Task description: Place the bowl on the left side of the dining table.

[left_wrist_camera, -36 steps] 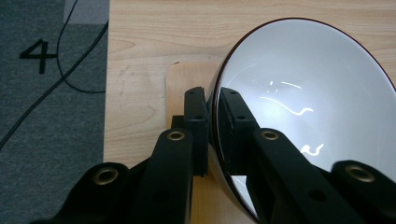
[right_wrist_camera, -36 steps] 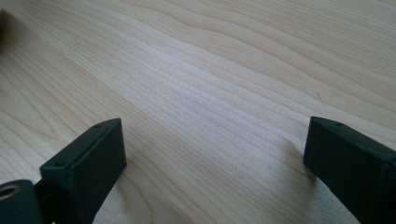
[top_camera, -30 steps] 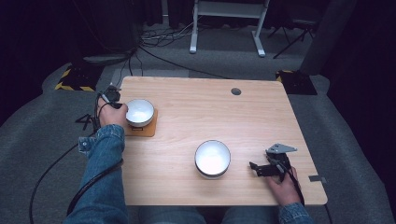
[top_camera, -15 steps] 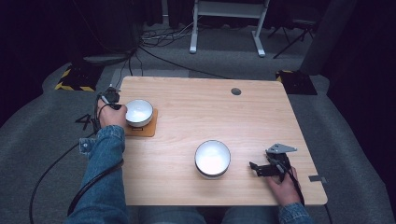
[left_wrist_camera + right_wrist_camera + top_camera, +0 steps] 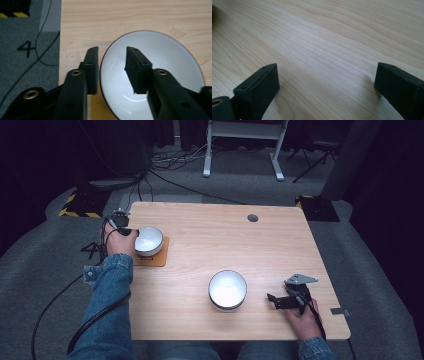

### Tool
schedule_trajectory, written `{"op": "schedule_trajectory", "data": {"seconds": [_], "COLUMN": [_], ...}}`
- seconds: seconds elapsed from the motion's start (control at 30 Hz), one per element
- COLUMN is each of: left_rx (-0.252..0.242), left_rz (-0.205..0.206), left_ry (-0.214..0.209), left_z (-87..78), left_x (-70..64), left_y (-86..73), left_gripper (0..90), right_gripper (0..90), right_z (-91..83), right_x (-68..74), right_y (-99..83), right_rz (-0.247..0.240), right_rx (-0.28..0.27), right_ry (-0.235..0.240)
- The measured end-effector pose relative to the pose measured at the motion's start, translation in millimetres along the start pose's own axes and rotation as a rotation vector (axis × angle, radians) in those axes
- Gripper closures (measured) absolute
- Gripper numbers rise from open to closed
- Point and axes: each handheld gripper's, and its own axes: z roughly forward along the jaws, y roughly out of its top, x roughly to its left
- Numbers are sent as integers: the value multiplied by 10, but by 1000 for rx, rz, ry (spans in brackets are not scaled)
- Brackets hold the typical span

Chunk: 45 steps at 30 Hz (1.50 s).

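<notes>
Left gripper (image 5: 111,65) straddles the bowl (image 5: 160,75) rim, unclamped — right gripper (image 5: 327,82) spread wide.

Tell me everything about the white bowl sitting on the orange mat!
The round white bowl looks smooth and glossy, like ceramic, with a thin dark rim. It is empty and stands upright on a flat square orange-brown mat near the left edge of the light wooden table. The left gripper straddles its rim, one black jaw outside the wall and one inside the bowl, with a gap showing between them.
</notes>
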Motion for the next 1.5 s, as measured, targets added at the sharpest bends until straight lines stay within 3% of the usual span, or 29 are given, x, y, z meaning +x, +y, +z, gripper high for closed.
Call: {"op": "schedule_trajectory", "data": {"seconds": [0.1,0.2,0.3,0.47,0.77,0.83,0.93,1.1,1.33,1.5], "left_rx": [-39,-67,-79,-81,-76,-70,-68,-111,-122,-127], "left_rz": [27,72,97,132,259,269,316,383,418,444], "left_ry": [-4,1,-29,-92,-217,-227,-229,-289,-323,-374], "left_z": [-70,-158,-259,-407,-680,-704,-783,-927,-1103,-1191], "left_x": [-59,-107,-150,-240,-452,-472,-510,-583,-671,-728], "left_y": [38,73,100,111,24,9,-28,-104,-254,-369], "left_gripper": [492,440,405,401,367,364,362,361,360,358], "right_gripper": [57,57,57,57,58,57,58,59,62,63], "right_z": [0,0,0,0,0,0,0,-1,-2,-2], "right_x": [0,0,1,1,0,0,0,-1,-2,0], "right_y": [0,0,0,0,0,0,0,0,0,0], "right_rz": [0,0,1,1,1,0,0,0,-1,0], "right_rx": [0,0,0,0,0,0,0,0,1,-1], "right_ry": [0,0,0,1,1,0,1,1,4,5]}}
